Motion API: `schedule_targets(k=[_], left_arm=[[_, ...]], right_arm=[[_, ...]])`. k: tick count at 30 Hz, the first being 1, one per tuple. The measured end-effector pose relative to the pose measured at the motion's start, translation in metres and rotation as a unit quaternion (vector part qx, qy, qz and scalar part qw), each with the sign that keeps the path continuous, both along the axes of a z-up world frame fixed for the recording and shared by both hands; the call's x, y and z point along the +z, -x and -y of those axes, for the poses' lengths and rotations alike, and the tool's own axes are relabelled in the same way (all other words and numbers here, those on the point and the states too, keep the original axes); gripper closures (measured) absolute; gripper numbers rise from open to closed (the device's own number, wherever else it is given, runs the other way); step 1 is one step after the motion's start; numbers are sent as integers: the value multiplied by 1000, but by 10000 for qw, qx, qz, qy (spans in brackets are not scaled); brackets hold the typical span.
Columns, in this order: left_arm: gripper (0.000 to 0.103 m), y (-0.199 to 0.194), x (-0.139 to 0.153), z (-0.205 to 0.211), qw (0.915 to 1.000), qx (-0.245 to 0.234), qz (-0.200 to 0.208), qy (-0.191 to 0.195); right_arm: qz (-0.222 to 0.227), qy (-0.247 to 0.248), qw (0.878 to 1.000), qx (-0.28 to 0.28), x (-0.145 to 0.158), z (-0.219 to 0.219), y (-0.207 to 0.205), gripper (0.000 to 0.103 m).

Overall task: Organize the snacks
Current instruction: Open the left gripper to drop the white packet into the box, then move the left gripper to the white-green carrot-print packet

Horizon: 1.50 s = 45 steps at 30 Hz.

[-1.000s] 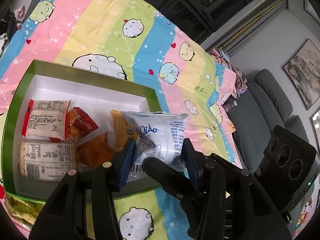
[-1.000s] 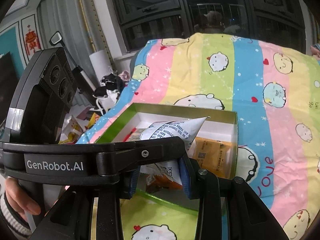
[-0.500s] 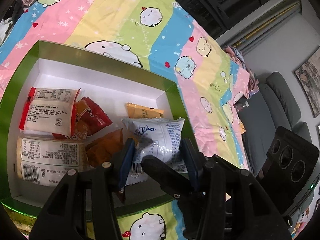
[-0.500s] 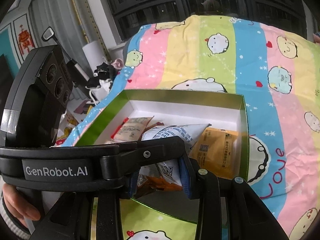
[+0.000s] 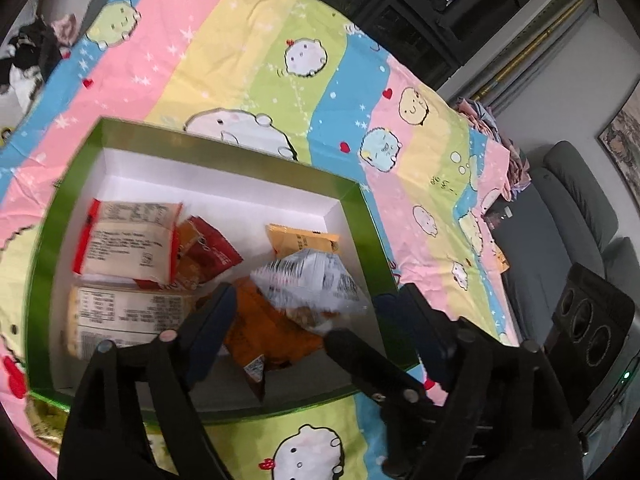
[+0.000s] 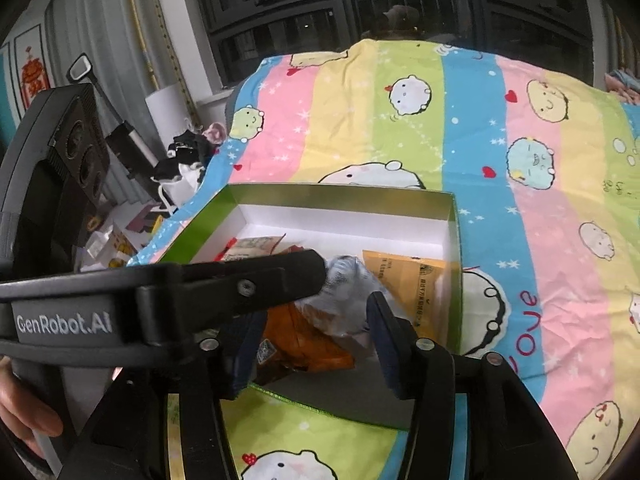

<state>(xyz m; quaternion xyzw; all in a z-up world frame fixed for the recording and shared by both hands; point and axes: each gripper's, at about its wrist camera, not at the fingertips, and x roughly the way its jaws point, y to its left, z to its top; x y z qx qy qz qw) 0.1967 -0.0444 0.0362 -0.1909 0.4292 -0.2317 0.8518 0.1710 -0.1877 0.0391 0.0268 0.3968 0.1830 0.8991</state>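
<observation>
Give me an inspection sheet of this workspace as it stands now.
Surface: striped cartoon bedsheet, wrinkled.
Job's things: green box open on the sheet; inside it a white snack pack blurred, lying over an orange packet; also a red-edged pack, a dark red packet, a yellow packet and a pale pack.
Clutter: gold wrapper outside the box.
Grippers: left gripper and right gripper have just been opening; fingers apart, white pack lies loose between them.
Cables: nothing seen.
Surroundings: dark windows, grey sofa.

Left tongs [image 5: 304, 320] just opened; white packet [image 5: 310, 282] falls free.
</observation>
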Motion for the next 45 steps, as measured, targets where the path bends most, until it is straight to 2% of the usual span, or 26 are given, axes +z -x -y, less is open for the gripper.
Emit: schedule_targets(k=[5,7,9,15,19,24,30,34,38,45], left_arm=[[15,14,12,-7,9996,120,196,-168],[8,22,17,-10,9992,180,280,-235],[6,31,23,-13,9986,229,373,-303],[5,62,36,-19,9962,290,623,-531],[2,82,42,-24,9951,315,728,-589],[1,105,48,-34,9951,377,757,-503],[1,125,39,-57,9941,644,514,-709],[1,136,28,-80,9931,958,318,-591],[1,147,14,-97,9904,1207,143,-651],[1,159,-16,-114,9894,1328,-215,-538]], right_arm=[[184,124,9997,-46,12,-1,15,39],[242,131,9996,-64,18,-1,22,35],[327,99,9994,-74,25,-1,31,33],[528,13,9986,-52,44,2,58,31],[512,-144,9986,39,51,2,76,29],[533,-190,9984,52,56,2,90,29],[522,-296,9982,15,57,9,107,27],[357,-351,9987,23,47,13,116,27],[130,-362,9993,35,34,13,121,27],[-124,-347,9993,78,15,10,127,27]])
